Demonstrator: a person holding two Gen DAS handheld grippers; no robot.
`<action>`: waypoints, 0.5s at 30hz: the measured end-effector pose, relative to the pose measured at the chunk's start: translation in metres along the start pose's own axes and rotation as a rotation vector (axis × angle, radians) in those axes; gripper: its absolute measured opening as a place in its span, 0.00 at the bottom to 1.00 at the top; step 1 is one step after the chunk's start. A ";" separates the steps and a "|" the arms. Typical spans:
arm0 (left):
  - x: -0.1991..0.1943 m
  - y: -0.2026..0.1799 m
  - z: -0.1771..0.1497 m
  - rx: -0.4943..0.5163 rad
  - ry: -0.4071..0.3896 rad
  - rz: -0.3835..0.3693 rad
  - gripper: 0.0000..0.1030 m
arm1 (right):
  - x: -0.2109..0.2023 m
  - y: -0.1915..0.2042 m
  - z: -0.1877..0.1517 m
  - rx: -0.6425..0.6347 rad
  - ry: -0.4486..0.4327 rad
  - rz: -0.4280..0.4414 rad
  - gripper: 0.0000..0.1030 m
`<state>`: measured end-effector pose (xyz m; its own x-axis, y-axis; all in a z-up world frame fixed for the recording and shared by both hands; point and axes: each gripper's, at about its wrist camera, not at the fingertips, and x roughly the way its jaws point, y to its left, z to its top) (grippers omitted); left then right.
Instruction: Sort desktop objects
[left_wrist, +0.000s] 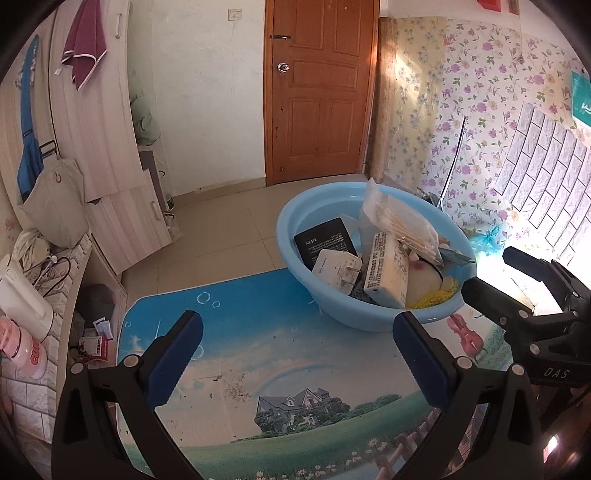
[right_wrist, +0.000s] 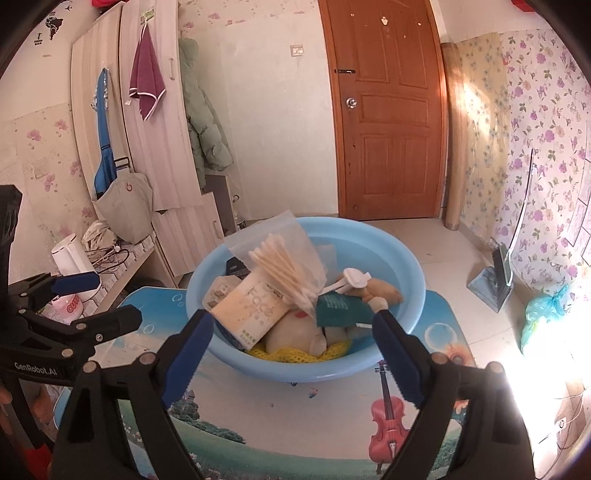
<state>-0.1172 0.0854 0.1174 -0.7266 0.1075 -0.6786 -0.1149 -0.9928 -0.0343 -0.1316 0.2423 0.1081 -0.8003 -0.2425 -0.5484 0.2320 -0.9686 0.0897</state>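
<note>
A light blue basin (left_wrist: 295, 236) stands at the far edge of the picture-printed table (left_wrist: 258, 354). It holds a black box (left_wrist: 323, 240), a white plug adapter (left_wrist: 338, 271), a cream box (left_wrist: 388, 275), a bag of cotton swabs (left_wrist: 399, 221), a plush toy (left_wrist: 424, 282) and yellow mesh (left_wrist: 439, 297). The basin (right_wrist: 406, 258) also shows in the right wrist view with the swab bag (right_wrist: 284, 266) and cream box (right_wrist: 251, 312). My left gripper (left_wrist: 295, 332) is open and empty above the table, short of the basin. My right gripper (right_wrist: 291, 332) is open and empty at the basin's near rim.
A low shelf (right_wrist: 122, 273) at the left carries a white kettle (right_wrist: 70, 258) and cables. A wooden door (right_wrist: 391, 122) and tiled floor lie behind the table. A blue plastic bag (right_wrist: 543, 314) and a dustpan (right_wrist: 491, 284) sit on the floor at the right.
</note>
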 end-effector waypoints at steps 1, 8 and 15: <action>-0.003 -0.001 0.000 -0.001 -0.004 0.005 1.00 | -0.002 0.001 0.000 -0.002 0.002 -0.011 1.00; -0.018 -0.004 -0.003 0.000 -0.022 0.038 1.00 | -0.016 0.007 0.004 0.004 0.007 -0.048 1.00; -0.015 0.009 -0.010 -0.043 0.007 0.061 1.00 | -0.023 0.011 0.007 0.015 0.024 -0.055 1.00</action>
<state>-0.1006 0.0743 0.1206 -0.7265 0.0463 -0.6856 -0.0411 -0.9989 -0.0240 -0.1143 0.2373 0.1272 -0.7980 -0.1874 -0.5728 0.1795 -0.9812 0.0709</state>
